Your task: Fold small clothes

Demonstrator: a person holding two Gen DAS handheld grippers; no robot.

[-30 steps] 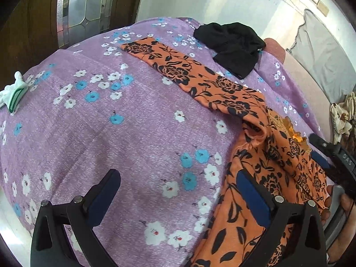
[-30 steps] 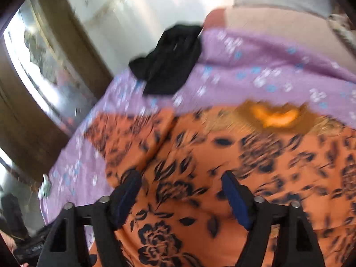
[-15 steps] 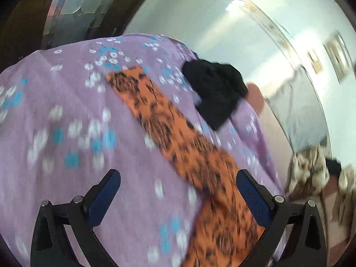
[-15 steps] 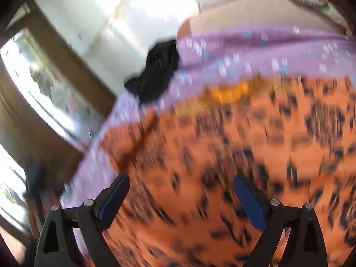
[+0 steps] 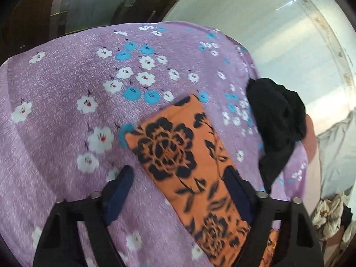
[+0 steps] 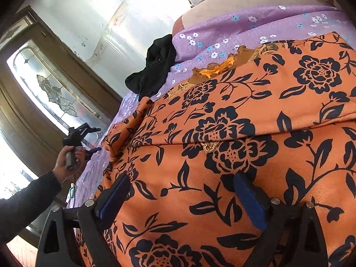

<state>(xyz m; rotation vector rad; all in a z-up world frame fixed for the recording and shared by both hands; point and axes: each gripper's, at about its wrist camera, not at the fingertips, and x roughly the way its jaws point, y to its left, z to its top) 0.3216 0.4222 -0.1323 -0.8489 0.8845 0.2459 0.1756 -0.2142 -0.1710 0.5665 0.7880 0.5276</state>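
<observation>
An orange garment with black flowers lies spread on the purple flowered bedsheet [image 5: 62,102]. Its long sleeve [image 5: 175,146] runs out flat in the left wrist view, with the cuff end toward the far side. My left gripper [image 5: 178,184] is open and straddles the sleeve just above it. The garment's body [image 6: 255,115] fills the right wrist view, with a gold embroidered neckline [image 6: 220,66] at the far edge. My right gripper [image 6: 184,191] is open, low over the body. The left gripper also shows in the right wrist view [image 6: 89,139], at the sleeve end.
A crumpled black garment [image 5: 278,120] lies at the bed's far edge beside the sleeve; it also shows in the right wrist view [image 6: 155,66]. A dark wooden door with patterned glass [image 6: 53,95] stands behind the bed. More cloth [image 5: 327,213] is piled at right.
My left gripper has travelled along the sleeve toward its cuff end and dropped closer to it. My right gripper has moved lower over the garment's body. Both stay open.
</observation>
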